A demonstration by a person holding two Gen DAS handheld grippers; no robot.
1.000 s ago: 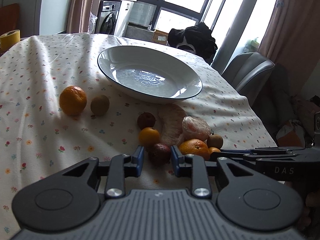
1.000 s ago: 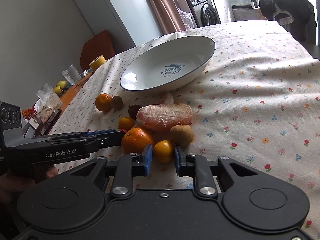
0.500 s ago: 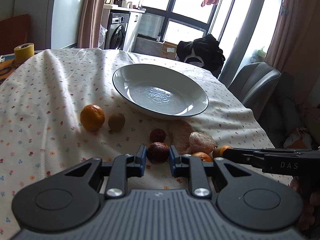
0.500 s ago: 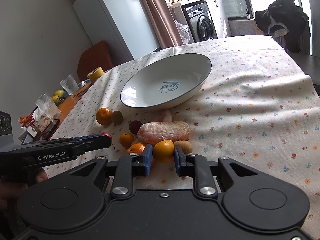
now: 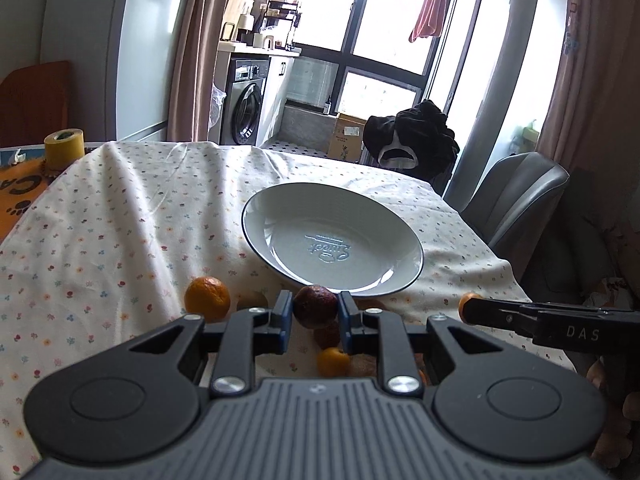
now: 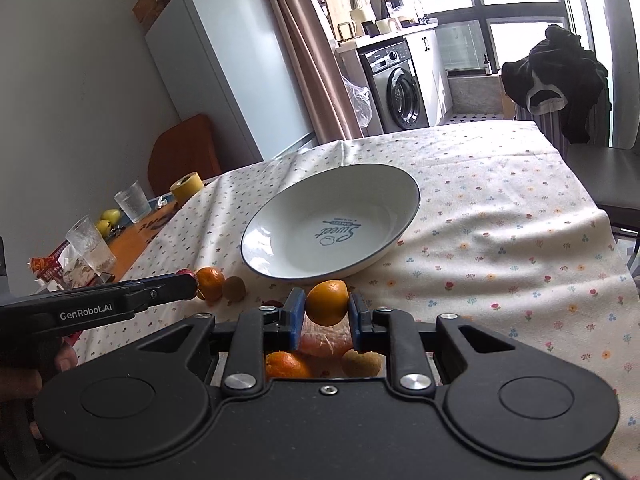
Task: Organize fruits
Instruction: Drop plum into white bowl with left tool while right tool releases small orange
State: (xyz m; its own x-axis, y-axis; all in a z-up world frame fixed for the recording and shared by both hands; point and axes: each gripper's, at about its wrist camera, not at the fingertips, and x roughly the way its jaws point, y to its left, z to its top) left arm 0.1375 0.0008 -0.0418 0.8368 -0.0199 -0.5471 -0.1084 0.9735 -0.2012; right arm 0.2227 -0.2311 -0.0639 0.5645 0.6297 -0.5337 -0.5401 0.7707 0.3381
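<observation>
My left tongs (image 5: 314, 316) clamp a dark red fruit (image 5: 315, 306); my right tongs (image 6: 326, 318) clamp an orange (image 6: 327, 302), both near the plate (image 6: 280, 232).

The left tool (image 5: 313, 315) is held level, its blue-padded fingers (image 5: 283, 316) pinched from both sides on a dark red fruit (image 5: 315, 306), pointing toward twelve o'clock. The right tool (image 6: 325, 312) likewise grips a small orange (image 6: 327, 302) between its pads, raised off the bench. Each tool shows in the other's view, at three and nine o'clock, with a hand (image 6: 24, 364) on the handle
</observation>
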